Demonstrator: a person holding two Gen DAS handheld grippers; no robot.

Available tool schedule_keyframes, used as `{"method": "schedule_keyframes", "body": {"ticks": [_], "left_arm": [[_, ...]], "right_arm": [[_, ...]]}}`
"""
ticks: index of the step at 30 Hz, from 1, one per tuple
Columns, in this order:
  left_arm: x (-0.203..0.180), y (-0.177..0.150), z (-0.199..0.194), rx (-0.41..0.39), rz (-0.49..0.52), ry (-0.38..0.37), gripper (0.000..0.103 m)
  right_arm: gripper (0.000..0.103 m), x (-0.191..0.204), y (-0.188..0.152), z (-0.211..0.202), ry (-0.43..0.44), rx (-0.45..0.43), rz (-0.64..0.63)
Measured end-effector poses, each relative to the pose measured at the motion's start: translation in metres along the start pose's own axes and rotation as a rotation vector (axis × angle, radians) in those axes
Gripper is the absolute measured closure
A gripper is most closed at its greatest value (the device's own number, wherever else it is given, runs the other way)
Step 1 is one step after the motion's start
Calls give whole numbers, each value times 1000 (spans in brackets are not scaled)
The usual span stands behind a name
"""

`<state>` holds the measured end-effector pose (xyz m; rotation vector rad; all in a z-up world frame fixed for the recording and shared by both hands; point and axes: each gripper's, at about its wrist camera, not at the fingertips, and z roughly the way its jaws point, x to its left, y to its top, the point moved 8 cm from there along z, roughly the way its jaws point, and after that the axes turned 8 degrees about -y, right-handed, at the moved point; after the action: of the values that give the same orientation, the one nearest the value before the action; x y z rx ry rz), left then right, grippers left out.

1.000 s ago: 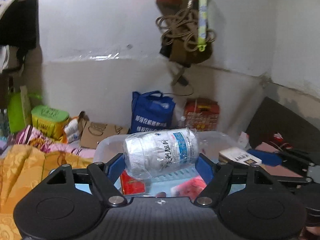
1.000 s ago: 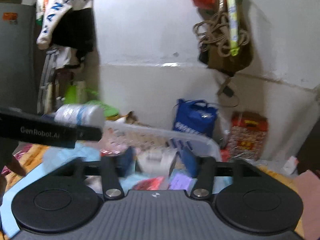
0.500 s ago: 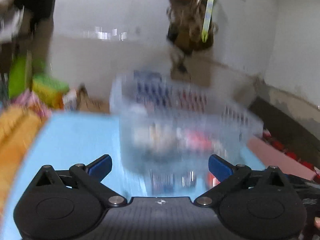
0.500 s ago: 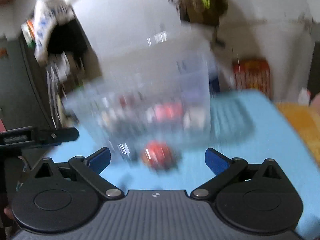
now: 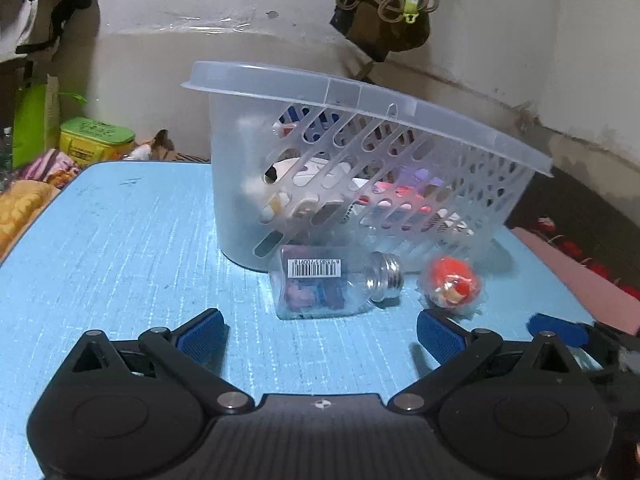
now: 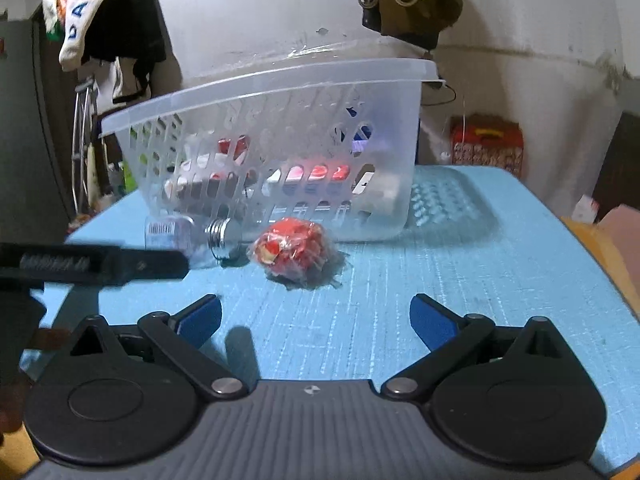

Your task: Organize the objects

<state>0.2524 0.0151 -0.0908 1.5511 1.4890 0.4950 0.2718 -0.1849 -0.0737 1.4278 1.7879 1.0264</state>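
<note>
A clear slotted plastic basket (image 5: 400,184) holding several items stands on the blue table (image 5: 120,240); it also shows in the right wrist view (image 6: 280,128). In front of it lie a clear bottle (image 5: 320,284) with a barcode label and silver threaded neck, and a red wrapped ball (image 5: 454,284). In the right wrist view the bottle (image 6: 188,236) and ball (image 6: 292,252) lie the same way. My left gripper (image 5: 320,334) is open and empty, just short of the bottle. My right gripper (image 6: 316,322) is open and empty, short of the ball.
The left gripper's body (image 6: 92,266) crosses the right view at left. A green box (image 5: 96,142) and patterned cloth (image 5: 28,196) lie beyond the table's left edge. A red box (image 6: 486,142) stands behind the table. Bags hang on the wall (image 5: 384,4).
Both grippers let go of what they held over the basket, opened, and dropped down to table level in front of the basket. The white bottle is gone from the left gripper.
</note>
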Motion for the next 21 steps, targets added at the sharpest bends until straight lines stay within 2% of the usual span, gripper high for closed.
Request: {"method": "schedule_keyframes", "body": {"ticks": [4, 9, 14, 15, 18, 21], "left_arm": [[-9, 6, 9, 9, 3, -1, 0], [-22, 6, 26, 37, 25, 74, 0], [-28, 8, 31, 66, 34, 141, 1], [-28, 9, 31, 66, 35, 153, 4], [-26, 10, 27, 58, 71, 204, 22], [-18, 9, 18, 48, 90, 190, 31]], "right_arm": [[0, 2, -4, -1, -13, -24, -29], [0, 1, -7, -6, -13, -52, -6], [0, 0, -5, -7, 5, -40, 4], [0, 0, -4, -6, 5, -35, 4], [0, 0, -1, -5, 33, -19, 28], [0, -3, 6, -1, 60, 4, 71]]}}
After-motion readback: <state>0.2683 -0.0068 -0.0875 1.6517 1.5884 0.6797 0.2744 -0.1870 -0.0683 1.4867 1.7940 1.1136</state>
